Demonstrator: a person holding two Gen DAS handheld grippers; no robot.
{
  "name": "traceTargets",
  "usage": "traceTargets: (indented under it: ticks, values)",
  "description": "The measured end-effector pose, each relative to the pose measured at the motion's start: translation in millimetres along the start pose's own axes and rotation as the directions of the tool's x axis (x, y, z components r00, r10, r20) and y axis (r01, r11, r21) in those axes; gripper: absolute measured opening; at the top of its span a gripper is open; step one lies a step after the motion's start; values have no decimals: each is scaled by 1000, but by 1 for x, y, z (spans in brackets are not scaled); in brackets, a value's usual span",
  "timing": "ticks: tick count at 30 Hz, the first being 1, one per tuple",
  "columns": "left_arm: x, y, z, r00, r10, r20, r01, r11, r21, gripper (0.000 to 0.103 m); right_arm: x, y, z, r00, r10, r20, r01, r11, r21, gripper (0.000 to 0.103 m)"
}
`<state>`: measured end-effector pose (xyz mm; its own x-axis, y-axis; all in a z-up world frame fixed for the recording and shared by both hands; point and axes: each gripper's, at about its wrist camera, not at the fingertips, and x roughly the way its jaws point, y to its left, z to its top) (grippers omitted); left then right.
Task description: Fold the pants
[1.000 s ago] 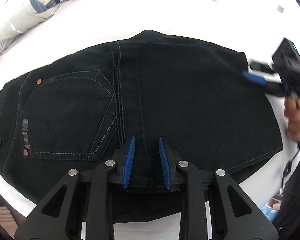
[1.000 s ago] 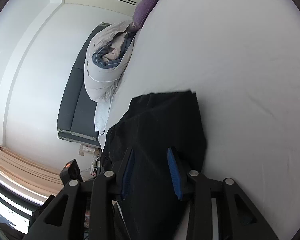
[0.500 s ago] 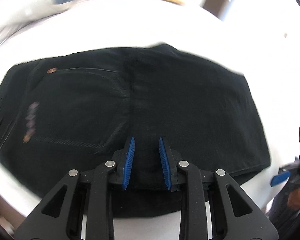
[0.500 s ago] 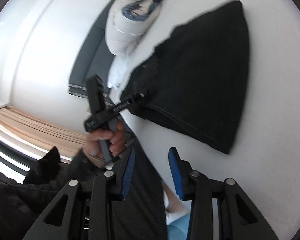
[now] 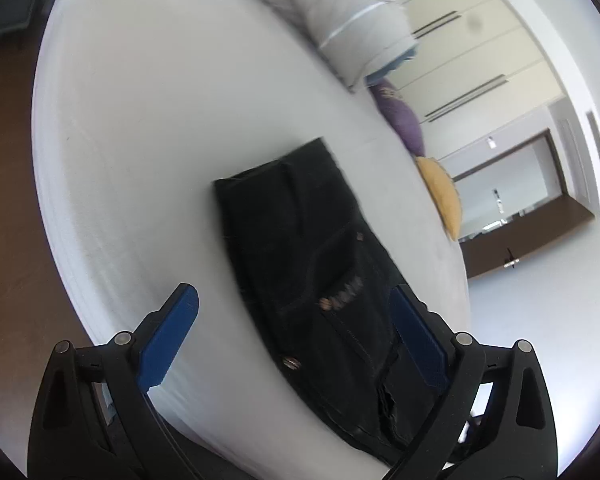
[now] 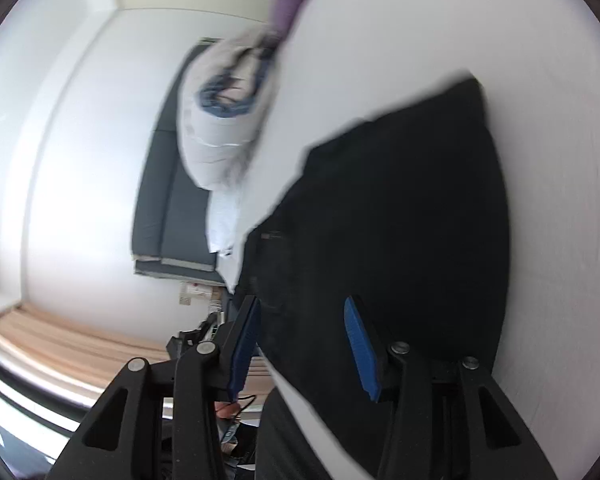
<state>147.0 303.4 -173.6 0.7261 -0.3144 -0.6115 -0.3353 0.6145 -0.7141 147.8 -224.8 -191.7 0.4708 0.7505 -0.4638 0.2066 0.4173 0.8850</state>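
left wrist view | pants (image 5: 320, 272) folded compact on bed (image 5: 148, 128), 12 o'clock of left tool (image 5: 296, 332), fingers apart, empty | right tool (image 6: 302, 344) apart, empty | likely done; next: withdraw

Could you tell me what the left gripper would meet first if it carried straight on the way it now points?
Most likely the folded black pants on the white bed. The left gripper is wide open, and the pants lie ahead between its fingers, nearer the right one. Depth is unclear in this blurred fisheye view.
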Motion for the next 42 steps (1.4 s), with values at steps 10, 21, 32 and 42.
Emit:
traceTargets:
  ticks: [10, 21, 32, 42]
  values:
    - [36, 28, 19, 994, -95, -52, 87, 987, -137, 96, 9, -24, 0, 998, -64, 0, 63, 995, 81, 9]
    - [52, 68, 34, 978, -187, -89, 144, 924, -355, 29, 7, -24, -2, 996, -85, 8, 84, 994, 71, 9]
    - [15, -48, 32, 999, -40, 14, 40, 999, 25, 14, 19, -7, -1, 972, -237, 0, 237, 971, 20, 0]
    - [29, -259, -156, 995, -10, -104, 93, 529, 843, 14, 10, -4, 2, 985, -171, -9, 171, 985, 32, 36]
